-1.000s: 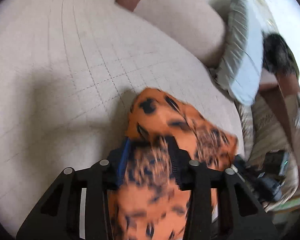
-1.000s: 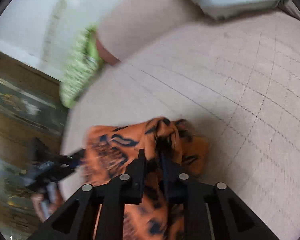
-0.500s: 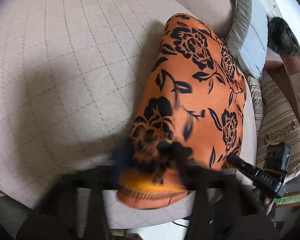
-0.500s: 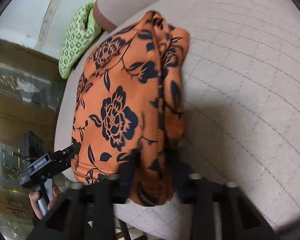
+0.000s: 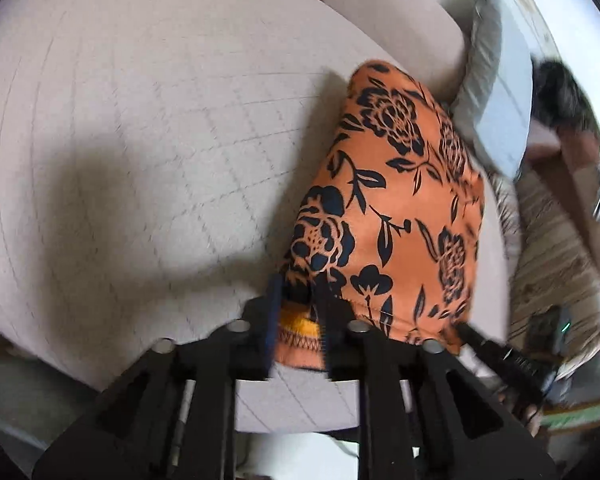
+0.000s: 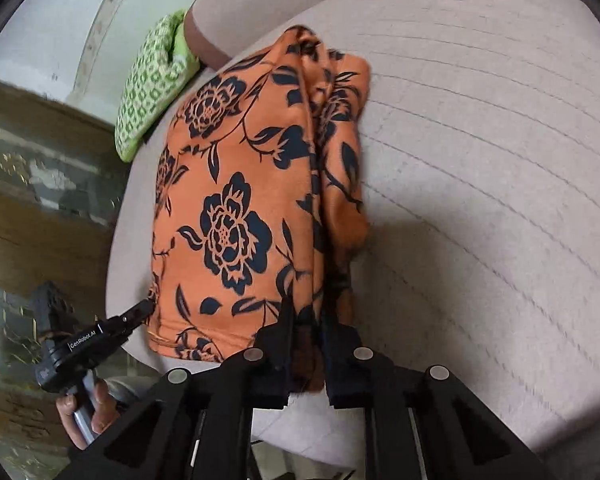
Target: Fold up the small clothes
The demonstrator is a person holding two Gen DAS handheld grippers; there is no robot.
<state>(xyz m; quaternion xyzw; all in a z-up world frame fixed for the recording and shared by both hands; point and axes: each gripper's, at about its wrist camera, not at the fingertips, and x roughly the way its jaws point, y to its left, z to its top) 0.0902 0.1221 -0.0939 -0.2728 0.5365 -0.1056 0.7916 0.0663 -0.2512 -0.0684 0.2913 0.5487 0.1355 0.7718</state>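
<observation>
An orange garment with black flowers (image 5: 392,208) lies folded lengthwise on the beige quilted cushion (image 5: 140,140), its hem at the near edge. My left gripper (image 5: 298,292) straddles the hem's left corner. Its jaws are opening and the cloth lies flat between them. In the right wrist view the same garment (image 6: 236,200) shows a bunched fold along its right side. My right gripper (image 6: 306,312) is closing on that fold at the near end, with cloth pinched between its fingers. The left gripper (image 6: 136,312) touches the hem's other corner there, held by a hand (image 6: 88,408).
A green patterned pillow (image 6: 152,84) lies past the cushion's far left end. A grey pillow (image 5: 496,100) leans at the back right, with striped bedding (image 5: 548,248) beside it. The cushion's front edge (image 6: 320,432) drops off just under both grippers.
A second ago the garment hung bunched in both grippers above the cushion. It now lies stretched out on the cushion, and both grippers have come down to its near hem.
</observation>
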